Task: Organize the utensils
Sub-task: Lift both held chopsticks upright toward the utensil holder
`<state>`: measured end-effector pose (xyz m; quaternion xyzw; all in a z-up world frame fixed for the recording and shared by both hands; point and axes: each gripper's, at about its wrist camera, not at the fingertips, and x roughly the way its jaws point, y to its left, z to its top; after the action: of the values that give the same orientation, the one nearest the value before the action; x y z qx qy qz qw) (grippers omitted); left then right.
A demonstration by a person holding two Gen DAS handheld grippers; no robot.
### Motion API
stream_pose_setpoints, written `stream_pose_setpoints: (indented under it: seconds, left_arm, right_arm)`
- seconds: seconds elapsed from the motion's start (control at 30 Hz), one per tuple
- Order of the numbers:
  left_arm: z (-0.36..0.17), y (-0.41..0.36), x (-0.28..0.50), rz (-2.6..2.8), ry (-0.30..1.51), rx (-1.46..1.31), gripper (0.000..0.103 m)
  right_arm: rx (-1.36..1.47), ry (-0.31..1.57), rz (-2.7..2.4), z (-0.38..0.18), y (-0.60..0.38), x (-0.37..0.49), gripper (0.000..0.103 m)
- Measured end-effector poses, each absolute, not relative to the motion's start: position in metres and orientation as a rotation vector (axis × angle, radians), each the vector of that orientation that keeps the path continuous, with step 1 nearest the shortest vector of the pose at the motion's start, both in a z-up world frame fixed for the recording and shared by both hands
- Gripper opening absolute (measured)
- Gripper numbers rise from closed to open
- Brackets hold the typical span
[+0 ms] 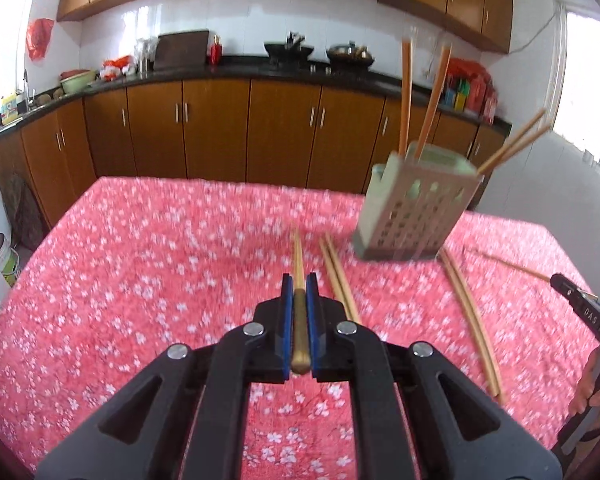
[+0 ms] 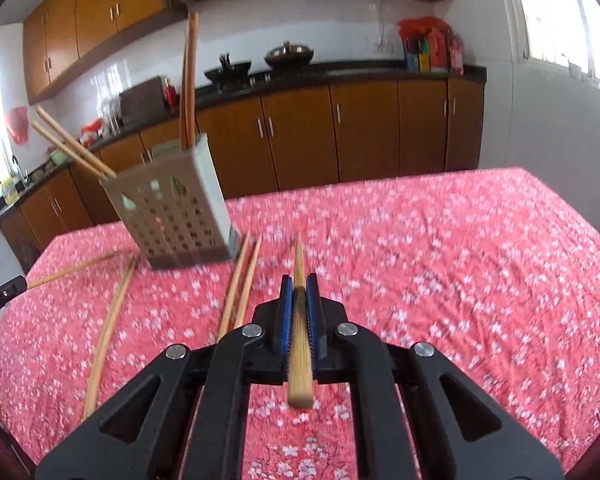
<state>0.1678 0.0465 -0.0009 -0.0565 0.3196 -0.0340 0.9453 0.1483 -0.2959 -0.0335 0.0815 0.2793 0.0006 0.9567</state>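
Left gripper [image 1: 299, 280]: blue-padded jaws closed on a single golden-brown wooden chopstick [image 1: 298, 256]. The stick lies lengthwise in the slot between the pads, thick butt end at the rear of the jaws, thin end projecting forward over the pink floral tablecloth [image 1: 140, 260].

Right gripper [image 2: 299, 280]: jaws likewise clamped on a pale bamboo chopstick [image 2: 300, 360]. Its square butt sticks out behind the pads toward the camera; the tapered tip points ahead past the fingertips.

Grey-green perforated plastic utensil holder [image 1: 416, 208] stands on the cloth, ahead and right of the left gripper, ahead and left of the right one. Reddish-brown chopsticks [image 1: 407, 92] stand in it, some upright, some leaning out over the rim.

Loose on the cloth: a pair of light wooden chopsticks [image 1: 338, 276] lying side by side just right of the left gripper's jaws; another pair [image 1: 470, 312] further right, near the holder's base. Both views motion-blurred.

From the left wrist camera, the right gripper's tip shows at the right edge with its chopstick.
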Motion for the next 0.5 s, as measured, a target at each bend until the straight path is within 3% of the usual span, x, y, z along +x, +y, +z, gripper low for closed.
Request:
stream_pose_setpoints:
  seconds: [0.5]
  left_arm:
    - [0.057, 0.053, 0.168, -0.079, 0.502, -0.127, 0.007]
  right_arm:
    - [0.164, 0.418, 0.019, 0.012, -0.295, 0.149, 0.008]
